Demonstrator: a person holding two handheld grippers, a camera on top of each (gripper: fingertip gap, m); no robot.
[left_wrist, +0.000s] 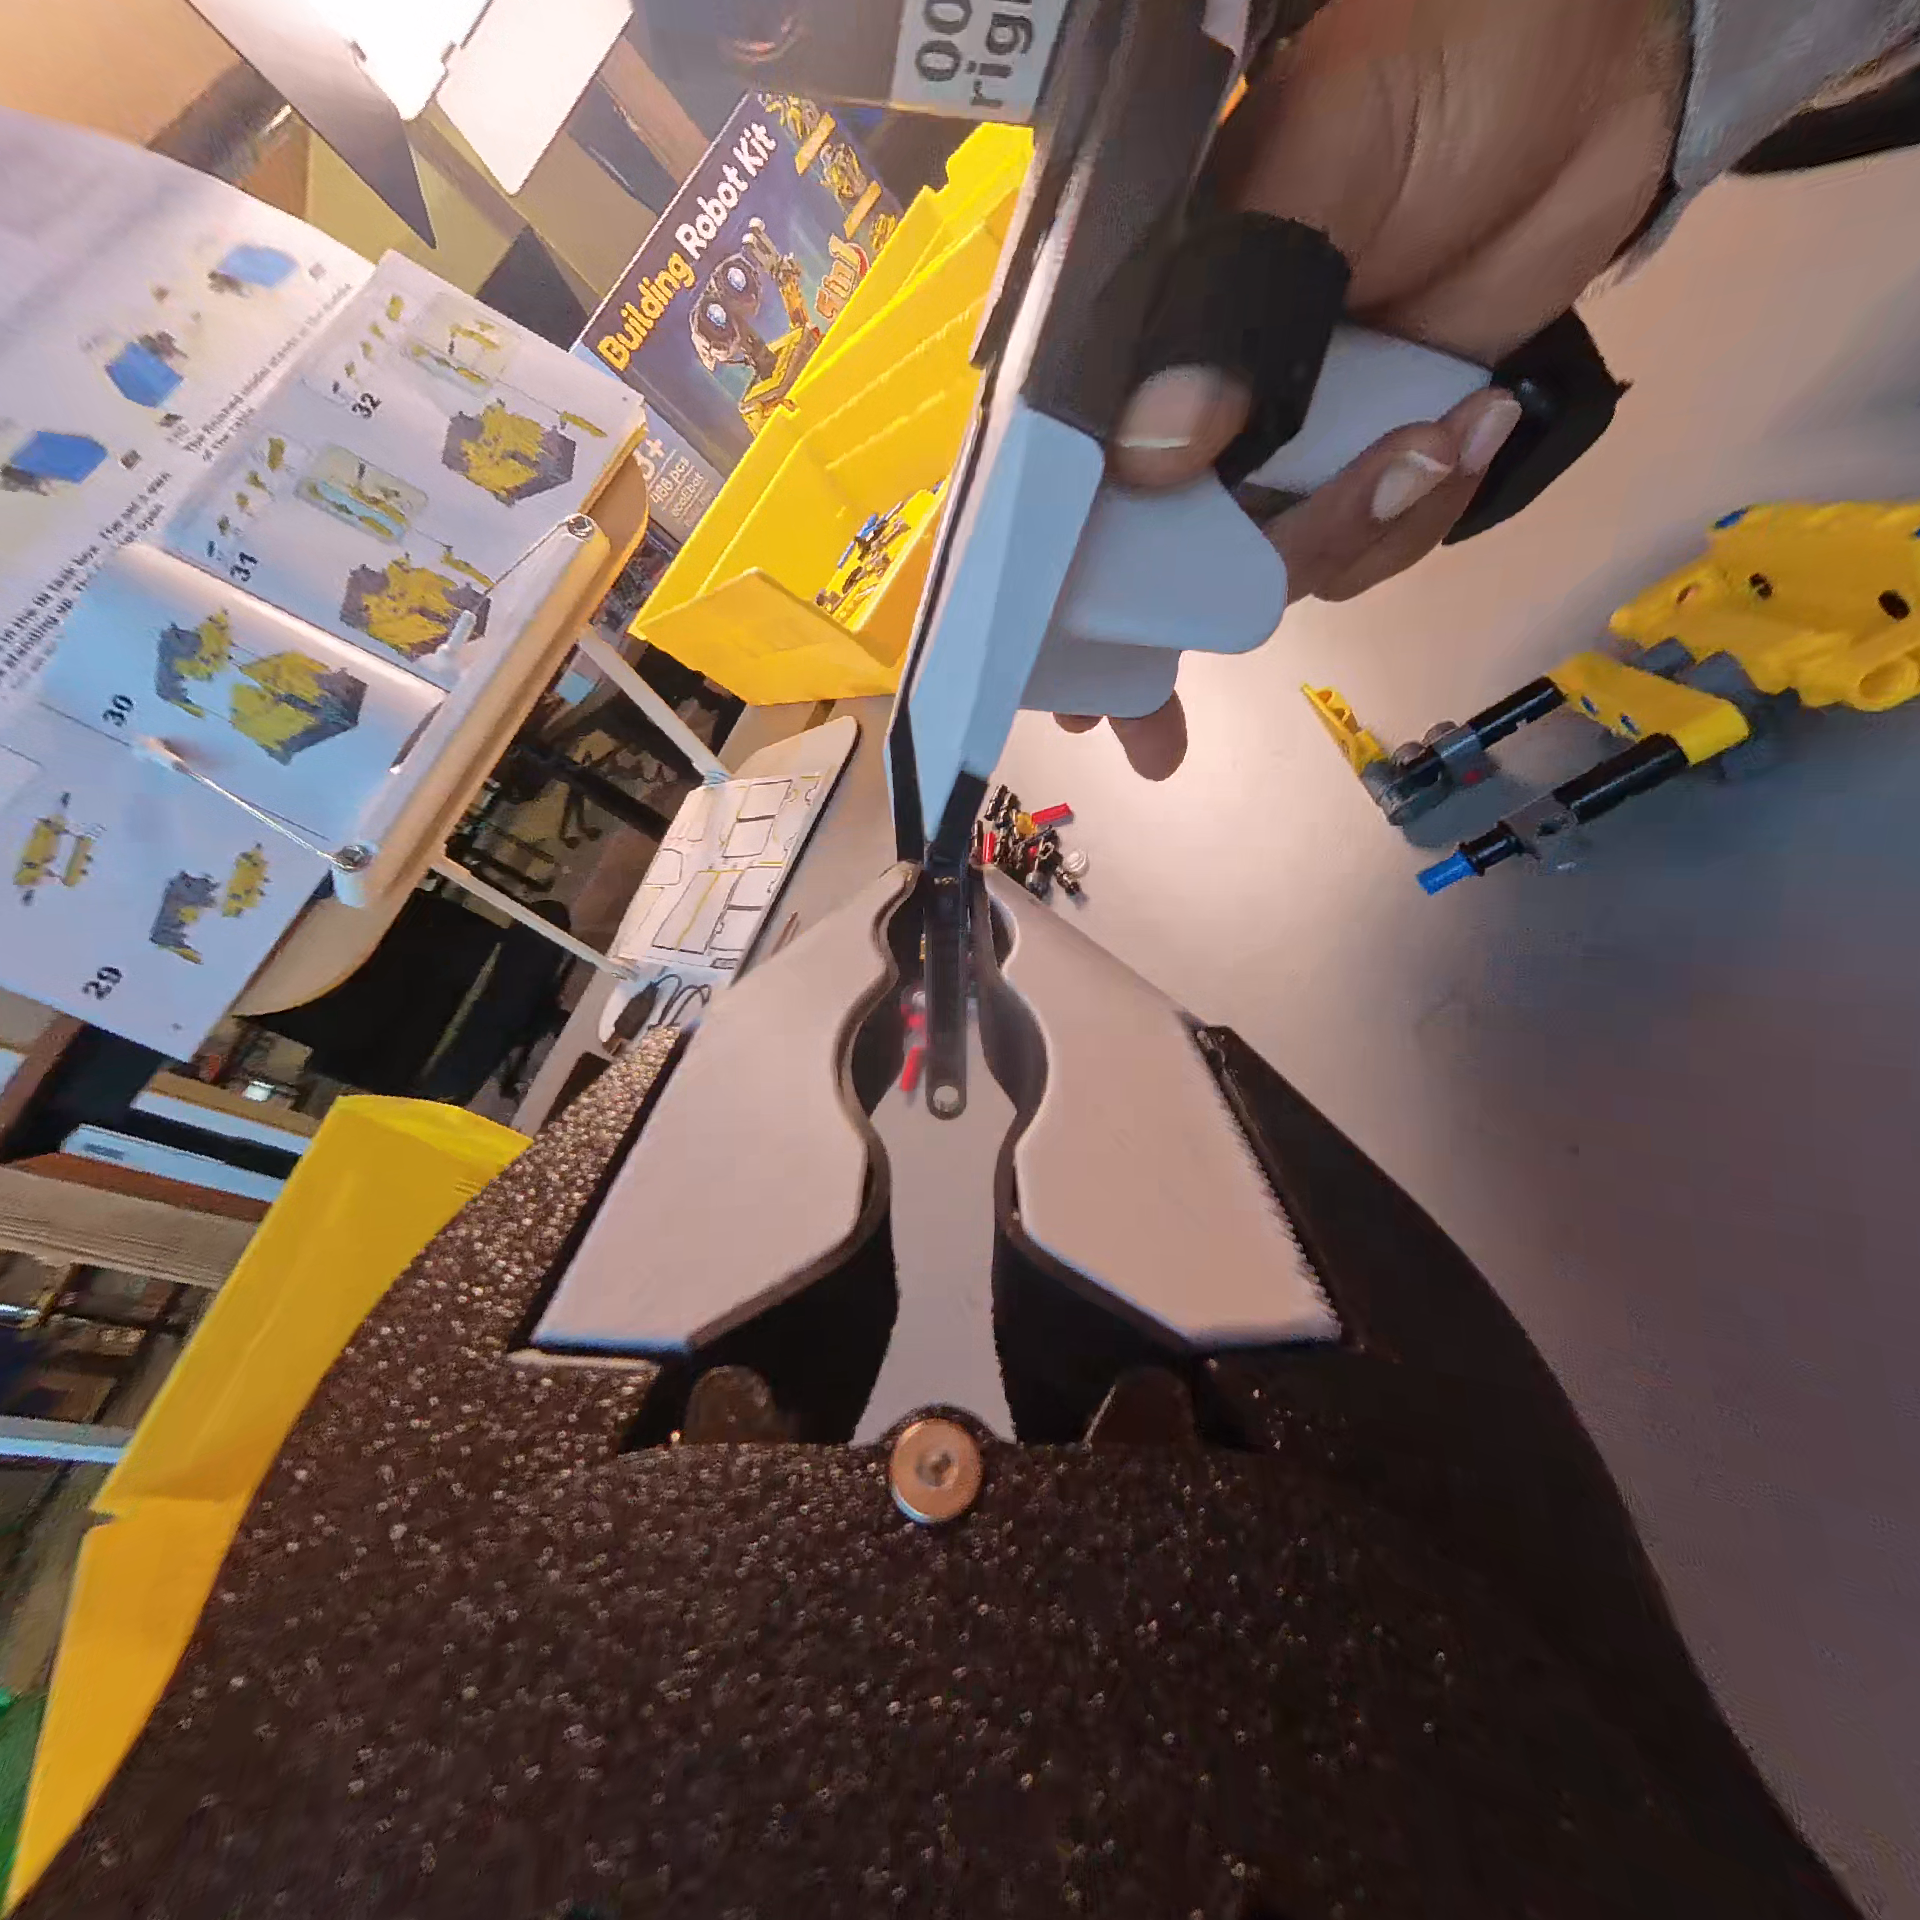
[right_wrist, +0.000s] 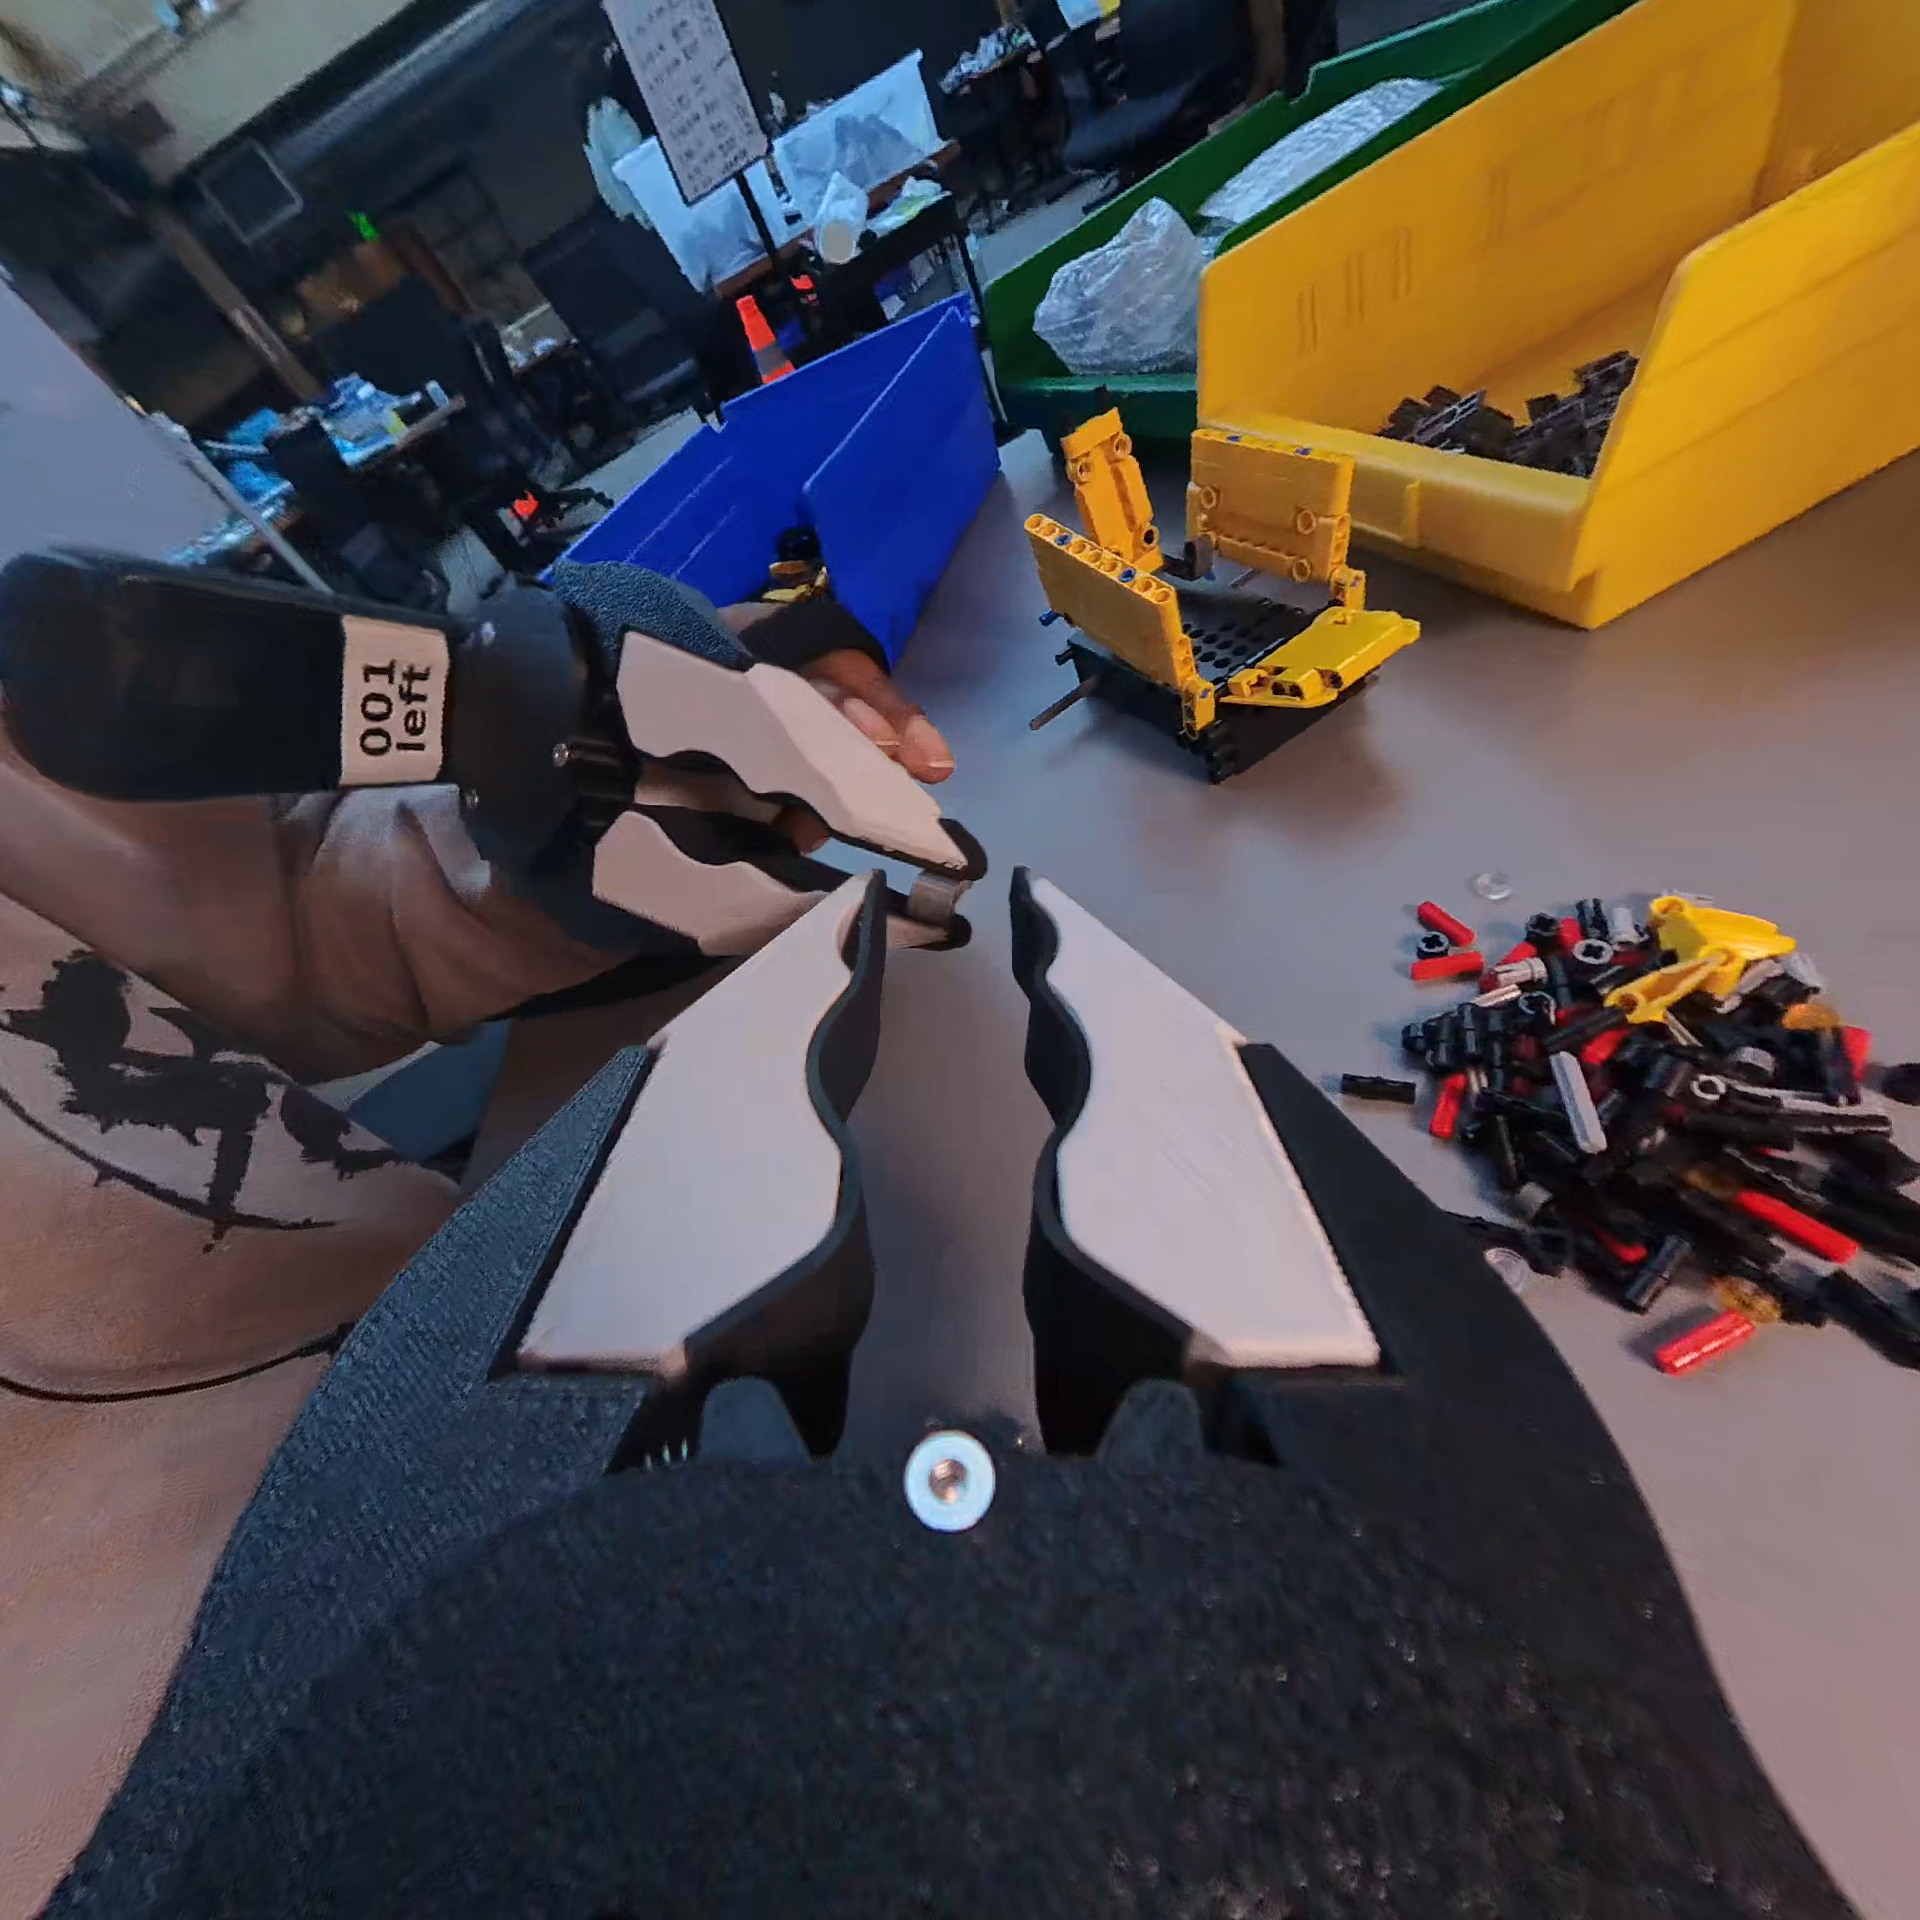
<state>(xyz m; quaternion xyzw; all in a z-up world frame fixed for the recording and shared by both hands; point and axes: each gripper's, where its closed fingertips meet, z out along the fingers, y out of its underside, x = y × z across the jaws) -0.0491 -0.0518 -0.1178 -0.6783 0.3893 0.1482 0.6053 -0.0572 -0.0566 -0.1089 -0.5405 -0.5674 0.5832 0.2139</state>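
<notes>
My left gripper (left_wrist: 940, 904) is clenched on a thin dark-grey plastic beam with a round hole at its end (left_wrist: 943, 1023); in the right wrist view the left gripper (right_wrist: 961, 894) shows that piece as a small grey block (right_wrist: 935, 896) pinched at its tips. My right gripper (right_wrist: 948, 883) is released, its jaws standing apart with bare table between them, its left tip just beside the held piece. In the left wrist view the right gripper (left_wrist: 951, 821) reaches down edge-on toward the beam's far end.

On the smooth grey tabletop (right_wrist: 1299, 831), to my right, lies a loose heap of small black, red, grey and yellow building pins and connectors (right_wrist: 1642, 1081). Farther off stands a half-built yellow and black brick model with hinged panels (right_wrist: 1226, 603), near a large yellow plastic bin holding black pieces (right_wrist: 1507, 416). Left of the model sits a blue plastic divided bin (right_wrist: 862, 488), with a green bin (right_wrist: 1091, 312) behind. In the left wrist view an open illustrated instruction booklet on a pale stand (left_wrist: 260, 499) rises at the side, well apart from a small yellow and grey sub-assembly with black rods (left_wrist: 1662, 686).
</notes>
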